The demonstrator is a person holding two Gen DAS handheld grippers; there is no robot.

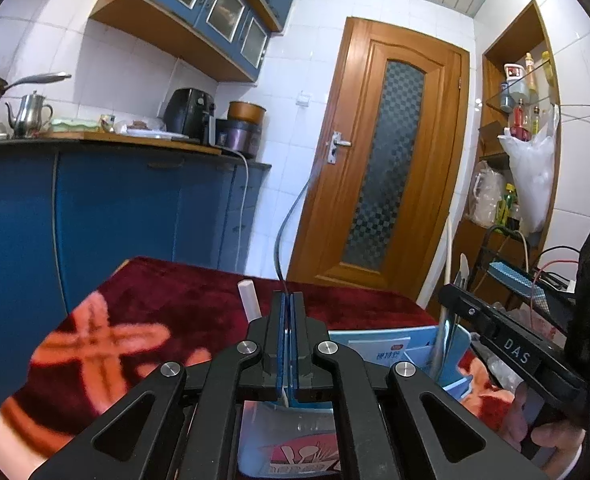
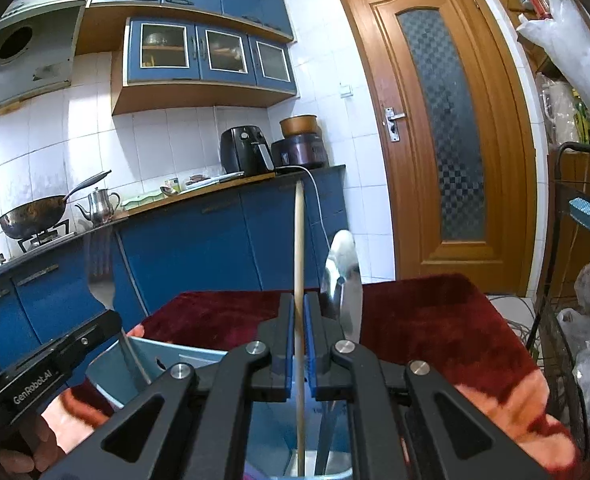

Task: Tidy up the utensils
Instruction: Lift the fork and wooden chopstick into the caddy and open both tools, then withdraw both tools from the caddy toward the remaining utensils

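Note:
My left gripper point(image 1: 288, 296) is shut on a metal fork point(image 1: 281, 240), seen edge-on as a thin dark curve rising from the jaws. The right wrist view shows that fork point(image 2: 101, 280) tines up, its handle slanting down into a light blue container point(image 2: 111, 364). My right gripper point(image 2: 299, 298) is shut on a pale wooden chopstick point(image 2: 299, 240) that stands upright with its lower end inside the container. A metal knife point(image 2: 349, 292) stands just right of the chopstick. Beside the left jaws a white stick-like handle point(image 1: 249, 300) pokes up.
The container point(image 1: 427, 344) sits on a table under a dark red patterned cloth point(image 1: 167, 304). Blue kitchen cabinets point(image 1: 115, 216) run behind, a wooden door point(image 1: 387, 168) stands beyond, and a wire rack with bags point(image 2: 575, 320) is at the right. A hand point(image 1: 551, 436) holds the right gripper.

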